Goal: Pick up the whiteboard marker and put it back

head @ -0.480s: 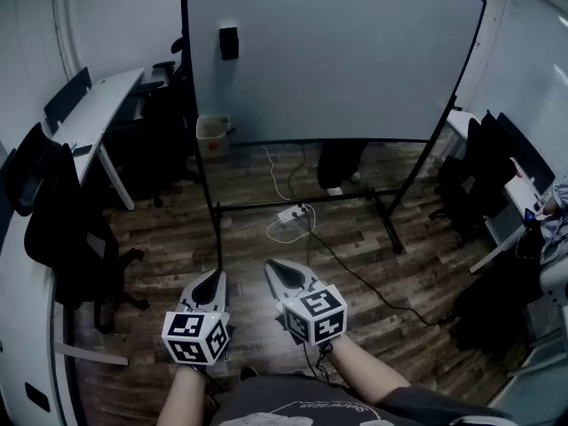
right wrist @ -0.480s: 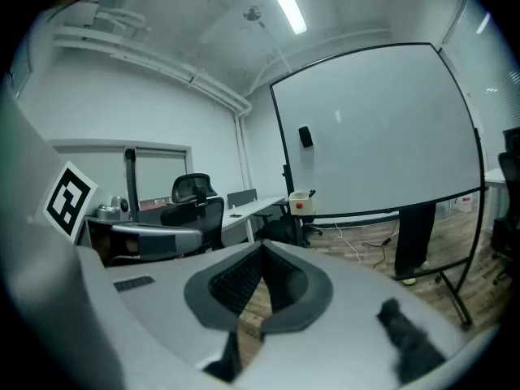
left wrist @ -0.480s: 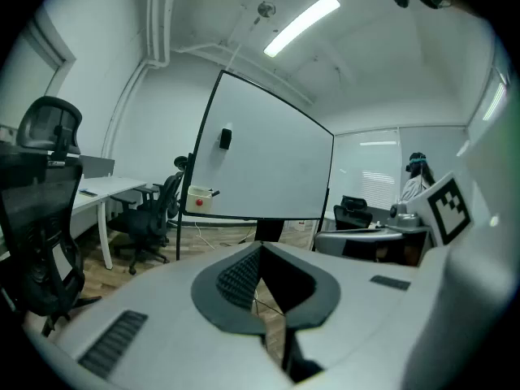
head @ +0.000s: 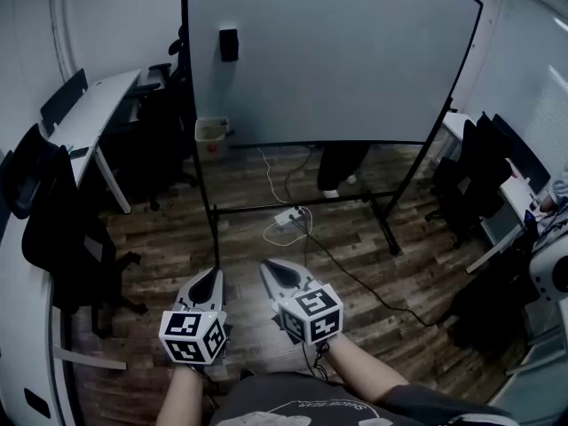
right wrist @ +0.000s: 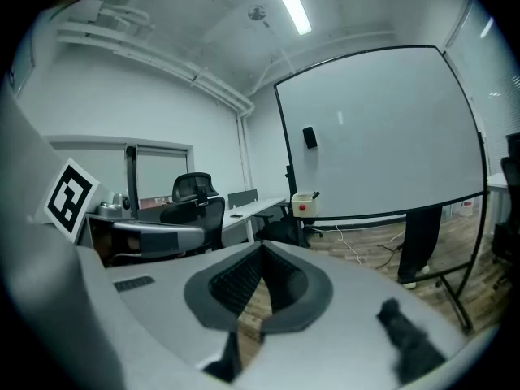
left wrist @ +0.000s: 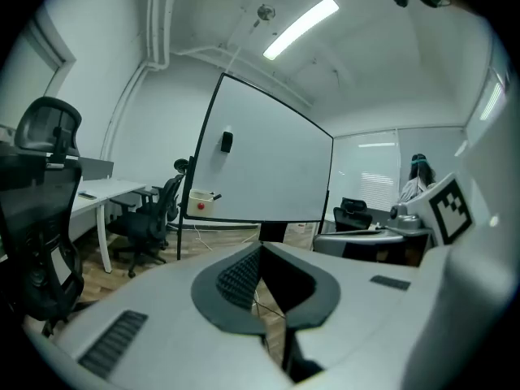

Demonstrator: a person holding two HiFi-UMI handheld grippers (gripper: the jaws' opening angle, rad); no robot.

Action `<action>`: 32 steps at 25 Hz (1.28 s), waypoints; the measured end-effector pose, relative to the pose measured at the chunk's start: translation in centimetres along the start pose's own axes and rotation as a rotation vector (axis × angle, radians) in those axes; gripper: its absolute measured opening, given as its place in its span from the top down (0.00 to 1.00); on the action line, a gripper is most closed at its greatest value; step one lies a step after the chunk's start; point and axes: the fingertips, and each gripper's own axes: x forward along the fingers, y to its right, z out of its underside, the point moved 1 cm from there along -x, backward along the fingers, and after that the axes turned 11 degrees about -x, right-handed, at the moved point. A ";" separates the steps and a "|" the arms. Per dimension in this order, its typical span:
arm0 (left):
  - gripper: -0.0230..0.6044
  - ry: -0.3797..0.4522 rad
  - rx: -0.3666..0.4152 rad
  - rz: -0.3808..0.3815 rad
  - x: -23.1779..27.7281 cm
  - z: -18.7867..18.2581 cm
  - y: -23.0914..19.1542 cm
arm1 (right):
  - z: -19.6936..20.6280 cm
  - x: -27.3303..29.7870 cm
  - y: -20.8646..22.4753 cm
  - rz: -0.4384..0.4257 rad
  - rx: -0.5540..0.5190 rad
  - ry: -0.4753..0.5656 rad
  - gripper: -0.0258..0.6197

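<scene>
- Grippers barely budged from half a second earlier: the left gripper (head: 211, 275) and the right gripper (head: 267, 265) hung side by side low in the head view, tips aimed toward the whiteboard (head: 337, 51), same pose as before.
- Only change I could spot was the whole head view sliding a touch, so the board's stand and the wooden floor (head: 382, 273) sat slightly differently in the picture. Nothing in the room itself looked moved.
- The left gripper's jaws were pressed together at the tips with nothing between them, plain as day in its own view.
- Same deal on the right gripper: jaws closed tip to tip, empty.
- The whiteboard marker (right wrist: 314, 194), as far as I could tell, was the thin dark stick poking out of a small pale box (head: 211, 131) at the board's lower left corner. It was too small to be sure. Either way it sat well apart from both grippers, and neither was touching it.
- A black eraser-looking block (head: 229, 43) was stuck to the board near its upper left.
- A power strip (head: 290, 215) with cables lay on the floor under the board, between the stand's feet.
- Somebody's legs (head: 342, 169) showed below the board's bottom edge, standing behind it.
- A white desk (head: 96, 105) ran along the left wall with dark chairs around it.
</scene>
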 end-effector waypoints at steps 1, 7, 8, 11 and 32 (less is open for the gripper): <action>0.94 0.000 0.000 0.002 0.0 -0.1 -0.2 | -0.1 0.1 0.0 0.006 0.005 0.005 0.92; 0.94 0.006 -0.008 0.019 0.2 -0.5 -1.8 | -0.7 1.3 -0.1 0.033 0.071 0.046 0.92; 0.94 0.006 -0.005 0.023 0.1 -0.6 -2.1 | -0.9 1.6 -0.1 0.045 0.069 0.048 0.92; 0.94 0.009 0.002 0.032 -0.1 -1.1 -3.2 | -2.0 2.5 -0.1 0.085 0.064 0.063 0.92; 0.94 -0.018 -0.018 0.098 1.4 -2.3 -8.5 | -0.6 6.0 3.0 0.233 0.104 0.042 0.92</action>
